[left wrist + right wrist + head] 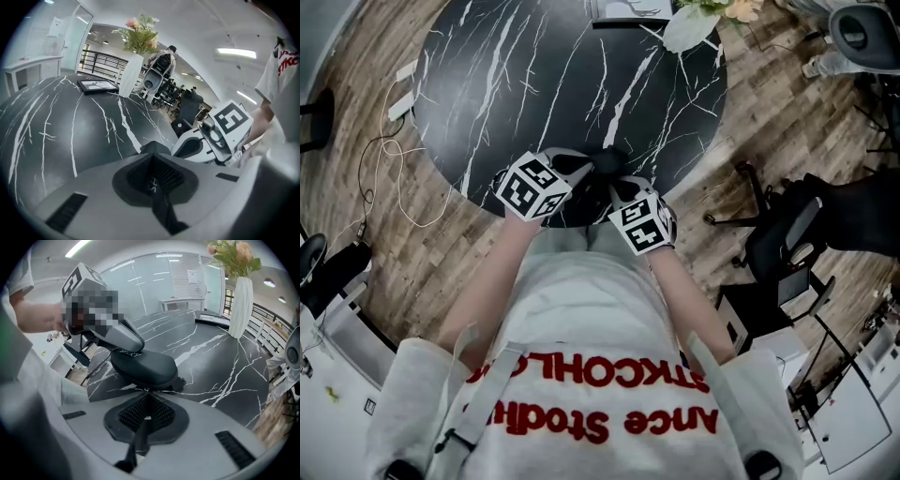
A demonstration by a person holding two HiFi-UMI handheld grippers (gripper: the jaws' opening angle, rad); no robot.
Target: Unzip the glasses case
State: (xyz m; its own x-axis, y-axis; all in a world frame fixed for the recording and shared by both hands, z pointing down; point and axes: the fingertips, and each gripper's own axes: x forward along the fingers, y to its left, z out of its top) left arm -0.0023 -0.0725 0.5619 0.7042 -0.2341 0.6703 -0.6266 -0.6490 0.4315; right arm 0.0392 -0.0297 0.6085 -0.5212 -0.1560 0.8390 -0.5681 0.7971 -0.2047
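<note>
Right gripper (146, 394) jaws pressed together, tips touching the near rim of glasses case (143, 367) — black, oval, smooth, lid down — at worktop (220, 362) edge; left gripper (153, 157) jaws pinch its far end.

Bright, even light falls from ceiling strips (236, 53) high beyond your left gripper (153, 157), and they blow out white. Beyond your right gripper (147, 394) the glass wall (154, 277) glows pale. The table (544, 84) ahead of them carries a soft sheen and hardly any shadow. Both gripper views bend hard and darken at the rims, and the nearest jaw surfaces look soft.
</note>
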